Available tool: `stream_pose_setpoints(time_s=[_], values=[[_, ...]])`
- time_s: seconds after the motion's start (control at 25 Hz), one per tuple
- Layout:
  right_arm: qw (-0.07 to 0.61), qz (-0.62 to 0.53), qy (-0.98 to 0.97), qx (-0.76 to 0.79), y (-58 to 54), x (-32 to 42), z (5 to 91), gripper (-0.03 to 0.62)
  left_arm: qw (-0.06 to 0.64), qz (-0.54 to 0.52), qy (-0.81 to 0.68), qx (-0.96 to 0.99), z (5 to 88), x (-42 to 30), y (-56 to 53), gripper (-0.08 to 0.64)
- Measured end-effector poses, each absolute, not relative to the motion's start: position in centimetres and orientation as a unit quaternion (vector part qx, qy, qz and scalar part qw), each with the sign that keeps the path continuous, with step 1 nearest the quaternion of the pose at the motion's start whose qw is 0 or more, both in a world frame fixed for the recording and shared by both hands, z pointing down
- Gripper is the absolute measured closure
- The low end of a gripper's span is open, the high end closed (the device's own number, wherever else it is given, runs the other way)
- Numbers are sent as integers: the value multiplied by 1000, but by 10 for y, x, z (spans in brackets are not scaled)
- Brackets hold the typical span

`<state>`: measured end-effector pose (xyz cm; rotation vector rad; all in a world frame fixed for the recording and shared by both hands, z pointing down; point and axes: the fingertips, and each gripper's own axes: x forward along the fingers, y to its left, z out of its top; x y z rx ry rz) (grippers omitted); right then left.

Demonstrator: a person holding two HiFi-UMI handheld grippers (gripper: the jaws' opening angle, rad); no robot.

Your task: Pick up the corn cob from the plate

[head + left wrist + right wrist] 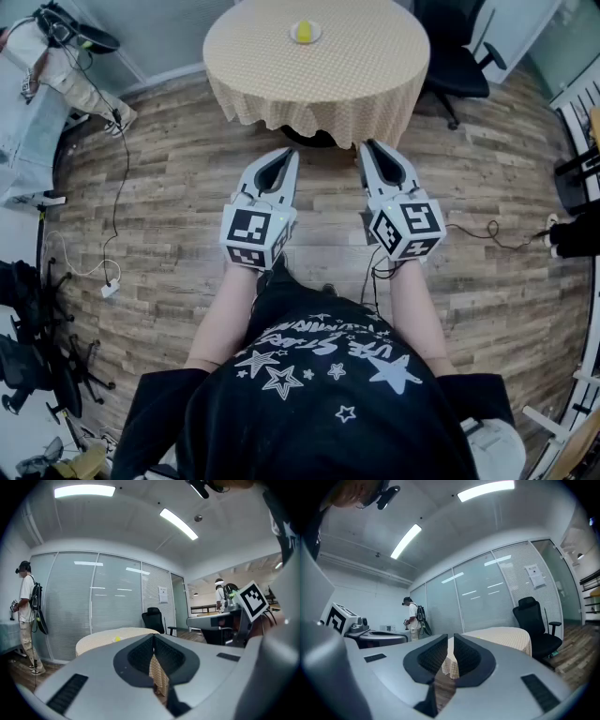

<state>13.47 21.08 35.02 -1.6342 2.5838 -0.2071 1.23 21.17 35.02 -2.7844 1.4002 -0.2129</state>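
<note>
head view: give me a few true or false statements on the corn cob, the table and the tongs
1. The corn cob lies on a small plate on the round table. True.
2. The left tongs grip the corn cob. False: both they and the right tongs are short of the table, over the wood floor, and hold nothing.
3. The table top is bare wood. False: a checked cloth covers it.
4. A black office chair stands beside the table. True.
</note>
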Motion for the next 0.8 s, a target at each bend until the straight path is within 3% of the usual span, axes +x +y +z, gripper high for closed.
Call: stream_pose_setpoints(time_s=[0.8], values=[[33, -86, 863, -497, 218, 117, 355, 537, 15, -81, 458, -885, 345, 15, 236, 552]])
